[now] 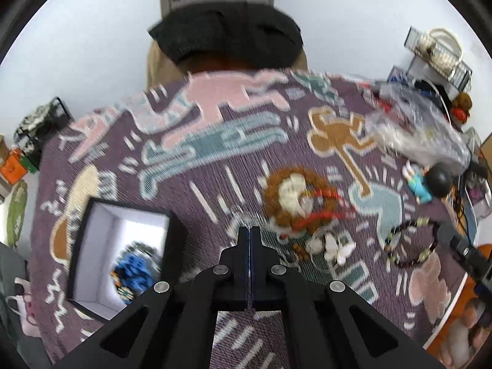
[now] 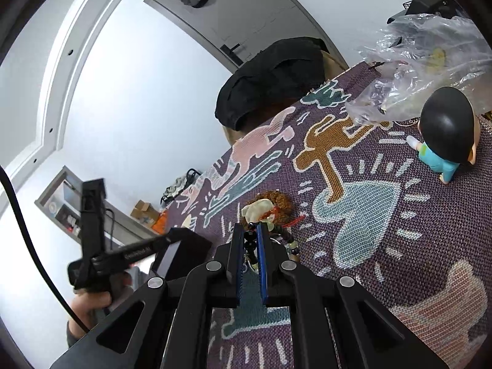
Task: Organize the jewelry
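Right wrist: right gripper [image 2: 250, 240] pinching bead bracelet [image 2: 249, 244] (dark beads), left gripper [image 1: 249, 235] closed

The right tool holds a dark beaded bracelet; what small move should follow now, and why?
Probably carry the right tool leftward over the open black box with white lining, because the dark beaded bracelet is pinched between its pads and blue jewelry already lies in that box.

A purple patterned cloth [image 1: 246, 160] covered the worktop. On it lay an open box [image 1: 92, 246], brown beads [image 1: 273, 196], a dark bracelet [image 1: 412, 243], a figurine [image 2: 446, 141] and crumpled plastic [image 2: 424, 61].
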`<action>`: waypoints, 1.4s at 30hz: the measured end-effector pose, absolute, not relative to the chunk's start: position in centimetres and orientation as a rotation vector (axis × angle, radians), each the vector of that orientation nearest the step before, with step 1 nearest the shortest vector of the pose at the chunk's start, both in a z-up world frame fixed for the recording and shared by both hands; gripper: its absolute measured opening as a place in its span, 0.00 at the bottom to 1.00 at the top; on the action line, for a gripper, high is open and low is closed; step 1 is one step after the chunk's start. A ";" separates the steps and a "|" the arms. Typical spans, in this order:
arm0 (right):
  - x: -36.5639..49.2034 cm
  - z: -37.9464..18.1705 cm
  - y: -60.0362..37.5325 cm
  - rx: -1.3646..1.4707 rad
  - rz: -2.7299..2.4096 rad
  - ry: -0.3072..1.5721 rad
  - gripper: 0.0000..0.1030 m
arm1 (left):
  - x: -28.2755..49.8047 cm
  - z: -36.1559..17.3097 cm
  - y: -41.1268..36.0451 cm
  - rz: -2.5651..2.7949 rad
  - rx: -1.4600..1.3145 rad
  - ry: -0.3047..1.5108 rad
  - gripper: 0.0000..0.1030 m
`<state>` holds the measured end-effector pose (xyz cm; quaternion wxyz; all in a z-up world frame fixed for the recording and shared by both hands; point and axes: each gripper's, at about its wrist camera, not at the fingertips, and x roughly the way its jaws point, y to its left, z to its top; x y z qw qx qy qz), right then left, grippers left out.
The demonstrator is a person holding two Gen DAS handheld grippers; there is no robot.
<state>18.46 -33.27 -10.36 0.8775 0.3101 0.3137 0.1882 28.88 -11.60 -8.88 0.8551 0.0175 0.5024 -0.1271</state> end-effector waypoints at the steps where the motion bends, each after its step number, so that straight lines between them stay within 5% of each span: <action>1: 18.5 -10.4 -33.3 0.647 0.391 0.655 0.09 | 28.8 -9.3 -11.7 -0.271 0.034 1.072 0.01; 5: 18.5 -10.7 -33.8 0.653 0.381 0.657 0.09 | 29.3 -11.3 -11.9 -0.270 0.023 1.135 0.19; 7: 18.5 -10.9 -34.2 0.659 0.376 0.658 0.09 | 29.3 -11.7 -11.8 -0.266 0.018 1.140 0.46; 9: 18.5 -11.2 -34.4 0.665 0.373 0.660 0.09 | 29.3 -11.8 -11.7 -0.257 0.019 1.130 0.54; 27: 18.6 -12.2 -35.1 0.689 0.358 0.673 0.09 | 29.4 -13.4 -12.1 -0.186 0.156 1.076 0.53; 30: 18.7 -12.2 -35.1 0.690 0.359 0.673 0.09 | 29.1 -13.1 -12.3 -0.208 0.146 1.073 0.45; 42: 18.7 -12.6 -35.6 0.698 0.350 0.673 0.09 | 30.1 -15.0 -11.8 -0.209 0.119 1.117 0.41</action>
